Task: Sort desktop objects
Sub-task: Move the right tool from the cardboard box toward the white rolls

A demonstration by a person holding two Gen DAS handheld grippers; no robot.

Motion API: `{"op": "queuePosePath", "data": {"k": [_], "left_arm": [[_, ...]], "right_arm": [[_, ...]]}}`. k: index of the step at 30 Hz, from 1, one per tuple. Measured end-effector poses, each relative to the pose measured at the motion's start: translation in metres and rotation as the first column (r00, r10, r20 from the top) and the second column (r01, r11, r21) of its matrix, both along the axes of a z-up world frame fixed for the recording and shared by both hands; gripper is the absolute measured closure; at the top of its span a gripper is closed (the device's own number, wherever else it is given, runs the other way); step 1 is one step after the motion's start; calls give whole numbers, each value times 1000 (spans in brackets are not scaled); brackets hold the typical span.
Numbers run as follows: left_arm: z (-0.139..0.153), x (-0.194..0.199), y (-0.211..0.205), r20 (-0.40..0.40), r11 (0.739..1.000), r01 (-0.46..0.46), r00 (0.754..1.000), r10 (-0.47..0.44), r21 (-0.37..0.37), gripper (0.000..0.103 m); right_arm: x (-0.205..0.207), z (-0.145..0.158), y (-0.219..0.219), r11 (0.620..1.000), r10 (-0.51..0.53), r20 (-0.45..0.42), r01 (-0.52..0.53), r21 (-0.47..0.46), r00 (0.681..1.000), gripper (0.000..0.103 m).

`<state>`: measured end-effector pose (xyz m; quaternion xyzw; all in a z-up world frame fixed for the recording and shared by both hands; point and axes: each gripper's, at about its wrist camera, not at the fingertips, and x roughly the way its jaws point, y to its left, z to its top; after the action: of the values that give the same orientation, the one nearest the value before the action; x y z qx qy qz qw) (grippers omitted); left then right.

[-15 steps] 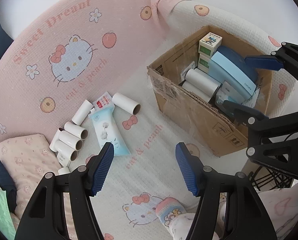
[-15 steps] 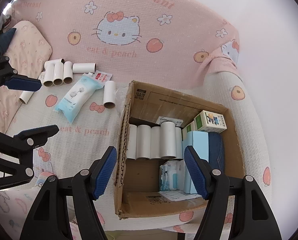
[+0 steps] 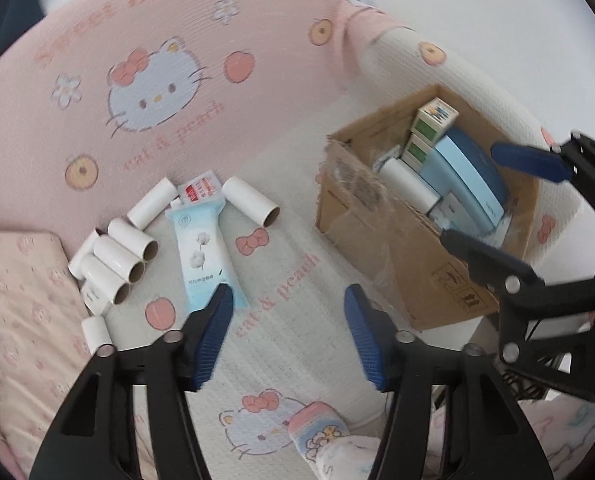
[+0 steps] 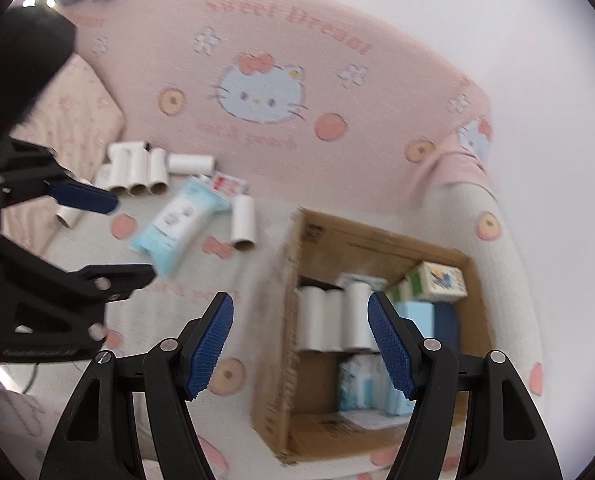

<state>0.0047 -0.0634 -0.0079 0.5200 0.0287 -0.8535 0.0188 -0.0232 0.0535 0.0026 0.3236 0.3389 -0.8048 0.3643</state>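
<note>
Cardboard box (image 3: 381,248) stands on a pink-and-white cartoon-print bed cover (image 3: 297,272), holding white rolls (image 4: 329,320), small printed cartons (image 3: 433,120) and a blue case (image 3: 473,176). Loose cardboard tubes (image 3: 113,256) lie well apart from the box, to the left in the left wrist view, with a light-blue tissue pack (image 3: 205,248) beside them and a further tube (image 3: 249,206) just beyond. Left tool (image 3: 287,334) hangs open and empty above the cover, its left pad near the pack's lower end. Right tool (image 4: 299,344) is open wide, empty, apparently over the box's near wall; that view is blurred.
</note>
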Motion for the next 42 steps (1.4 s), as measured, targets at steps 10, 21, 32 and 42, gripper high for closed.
{"op": "queuePosePath", "data": {"k": [10, 21, 32, 42], "left_arm": [[-19, 11, -61, 0, 988, -155, 988, 155, 6, 66], [-52, 25, -98, -61, 950, -309, 948, 312, 50, 82], [-95, 34, -112, -137, 919, -305, 929, 345, 251, 85], [-127, 7, -152, -92, 867, -239, 947, 307, 438, 85]], "right_arm": [[15, -14, -38, 996, 89, 4, -89, -19, 996, 36], [24, -37, -67, 969, 219, 39, -213, -123, 975, 36], [25, -72, -94, 925, 221, -1, -210, -315, 975, 36], [15, -138, -112, 954, -20, -116, -15, -298, 993, 36]]}}
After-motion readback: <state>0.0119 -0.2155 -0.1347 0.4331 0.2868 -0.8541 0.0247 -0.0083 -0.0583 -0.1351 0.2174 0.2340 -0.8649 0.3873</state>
